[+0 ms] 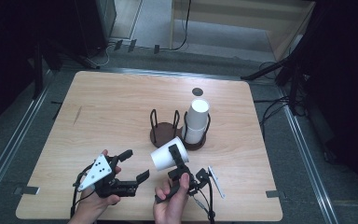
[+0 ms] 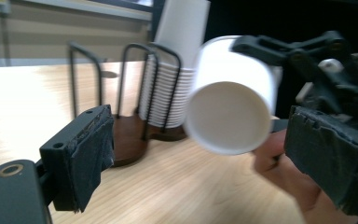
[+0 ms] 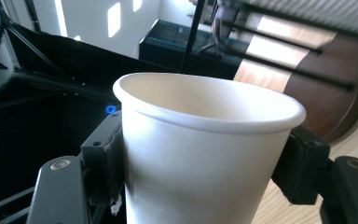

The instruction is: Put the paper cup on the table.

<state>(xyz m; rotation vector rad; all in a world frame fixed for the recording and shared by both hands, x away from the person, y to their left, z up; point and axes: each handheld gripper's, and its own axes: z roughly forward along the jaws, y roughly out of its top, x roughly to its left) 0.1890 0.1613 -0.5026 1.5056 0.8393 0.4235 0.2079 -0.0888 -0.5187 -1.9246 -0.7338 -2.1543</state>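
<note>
The paper cup (image 1: 168, 153) is off the table, lying on its side in the air just in front of the dark wooden holder (image 1: 164, 132), and our right gripper (image 1: 177, 161) has its jaws pressed against the cup's wall on both sides. In the right gripper view we see this plainly: a pad sits flat against each flank of the cup (image 3: 205, 154) just below its rolled rim. Our left gripper (image 1: 130, 165) stands beside it, to the left and a little apart, jaws spread and nothing between them.

We judge that the cup has passed into the right gripper's care and that the left one has let go of it. The holder's left cage of wire loops stands empty, while the right one carries the stack of cups (image 1: 196, 122). The next move, as we read it, calls for turning the cup upright and lowering it into that empty cage or onto the stack, without squeezing the thin wall out of shape.

The left gripper view gives us the cup's flat base (image 2: 227, 116) facing the camera and the ribbed rims of the stack (image 2: 165, 95) behind the wires. The high view alone sets out the whole table (image 1: 102, 102), with a small dark disc (image 1: 196, 91) beyond the stack.
</note>
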